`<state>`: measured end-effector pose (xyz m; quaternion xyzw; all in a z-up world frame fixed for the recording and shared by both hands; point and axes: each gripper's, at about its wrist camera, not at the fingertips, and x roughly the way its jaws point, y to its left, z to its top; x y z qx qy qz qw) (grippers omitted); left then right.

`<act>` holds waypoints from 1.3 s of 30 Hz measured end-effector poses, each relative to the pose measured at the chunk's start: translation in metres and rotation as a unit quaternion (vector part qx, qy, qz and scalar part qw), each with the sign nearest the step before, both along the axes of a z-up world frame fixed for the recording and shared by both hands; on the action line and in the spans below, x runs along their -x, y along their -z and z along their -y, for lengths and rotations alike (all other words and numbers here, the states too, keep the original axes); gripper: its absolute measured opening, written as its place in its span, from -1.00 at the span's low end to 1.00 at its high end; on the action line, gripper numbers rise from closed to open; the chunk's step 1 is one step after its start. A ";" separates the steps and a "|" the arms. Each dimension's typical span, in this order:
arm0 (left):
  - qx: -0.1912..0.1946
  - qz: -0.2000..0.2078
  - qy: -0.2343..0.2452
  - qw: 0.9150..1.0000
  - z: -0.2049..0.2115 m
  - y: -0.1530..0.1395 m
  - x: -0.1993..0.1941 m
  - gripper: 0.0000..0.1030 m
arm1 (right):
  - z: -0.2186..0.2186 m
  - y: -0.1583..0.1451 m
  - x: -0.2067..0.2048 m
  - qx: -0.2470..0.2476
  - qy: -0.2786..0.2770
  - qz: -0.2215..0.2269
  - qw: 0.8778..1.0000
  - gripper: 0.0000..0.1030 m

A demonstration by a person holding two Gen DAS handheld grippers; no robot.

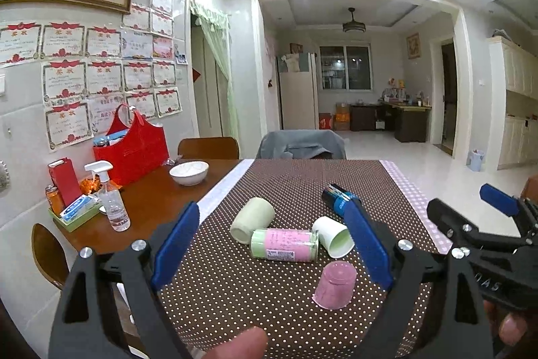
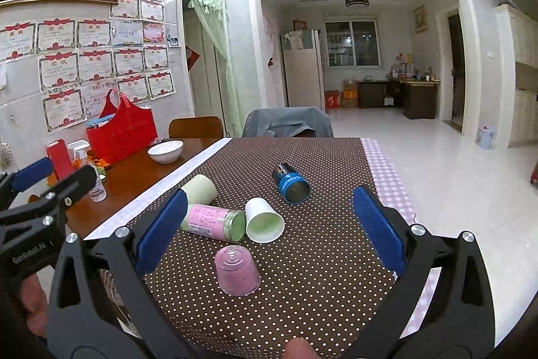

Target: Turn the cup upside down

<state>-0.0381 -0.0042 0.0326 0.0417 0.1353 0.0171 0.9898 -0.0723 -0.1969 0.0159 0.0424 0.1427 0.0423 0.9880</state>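
Observation:
A pink cup (image 1: 335,289) (image 2: 236,270) stands upside down on the dotted brown tablecloth (image 1: 262,301) (image 2: 312,275). Behind it, on their sides, lie a white cup (image 1: 333,236) (image 2: 263,219), a pale green cup (image 1: 253,219) (image 2: 201,188), a pink-labelled jar (image 1: 284,245) (image 2: 215,222) and a blue can (image 1: 339,200) (image 2: 291,182). My left gripper (image 1: 272,249) is open and empty above the near table edge. My right gripper (image 2: 270,226) is open and empty, also seen at the right in the left wrist view (image 1: 470,207). The left gripper shows at the left in the right wrist view (image 2: 57,177).
On the bare wood to the left are a white bowl (image 1: 189,172) (image 2: 165,151), a spray bottle (image 1: 111,197) (image 2: 90,174), a red bag (image 1: 132,145) (image 2: 121,127) and a green tray of small items (image 1: 75,217). Chairs (image 1: 301,145) (image 2: 287,123) stand at the far side.

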 end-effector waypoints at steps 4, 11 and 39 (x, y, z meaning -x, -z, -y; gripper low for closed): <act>0.001 0.009 -0.007 1.000 -0.001 -0.002 0.004 0.68 | -0.002 0.001 0.001 0.003 0.003 0.001 1.000 0.88; 0.006 0.014 -0.013 1.000 -0.004 -0.003 0.006 0.68 | -0.005 0.002 0.002 0.008 0.004 0.003 1.000 0.88; 0.017 0.003 0.000 1.000 -0.006 0.002 0.002 0.68 | -0.007 0.002 0.001 0.001 -0.004 -0.003 1.000 0.88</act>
